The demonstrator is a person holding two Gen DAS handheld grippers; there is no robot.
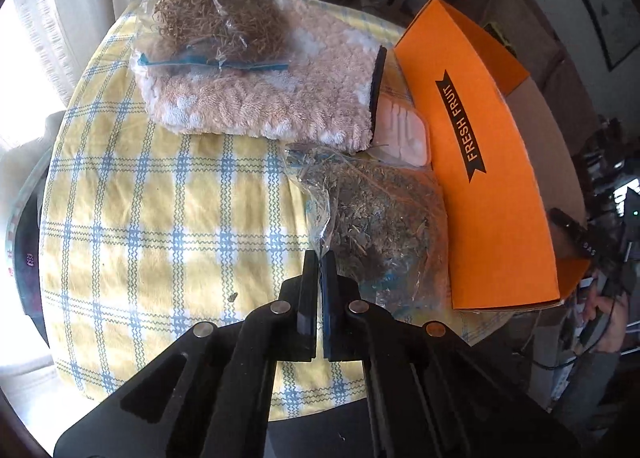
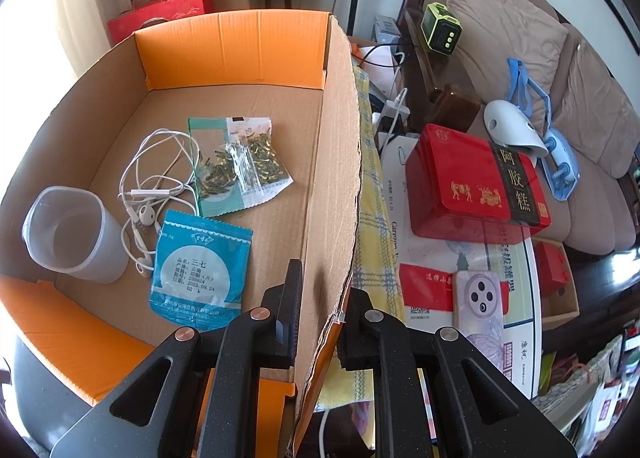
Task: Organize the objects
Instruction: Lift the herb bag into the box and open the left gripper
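In the left wrist view my left gripper (image 1: 320, 258) is shut on the crinkled near edge of a clear bag of dried green herbs (image 1: 380, 217), which lies on the checked tablecloth (image 1: 160, 217) against the orange "FRESH FRUIT" box (image 1: 492, 161). A second zip bag of brown dried herbs (image 1: 212, 25) rests on a fluffy beige cloth (image 1: 260, 105). In the right wrist view my right gripper (image 2: 326, 286) is shut on the right wall of the box (image 2: 336, 177), with one finger inside it and one outside.
Inside the box lie a clear plastic cup (image 2: 68, 234), white earphones (image 2: 148, 185), a blue packet (image 2: 200, 270) and a green tea packet (image 2: 236, 165). A pink item (image 1: 404, 133) sits by the cloth. Right of the box are a red tin (image 2: 476, 181), a phone (image 2: 480, 298) and a sofa (image 2: 520, 37).
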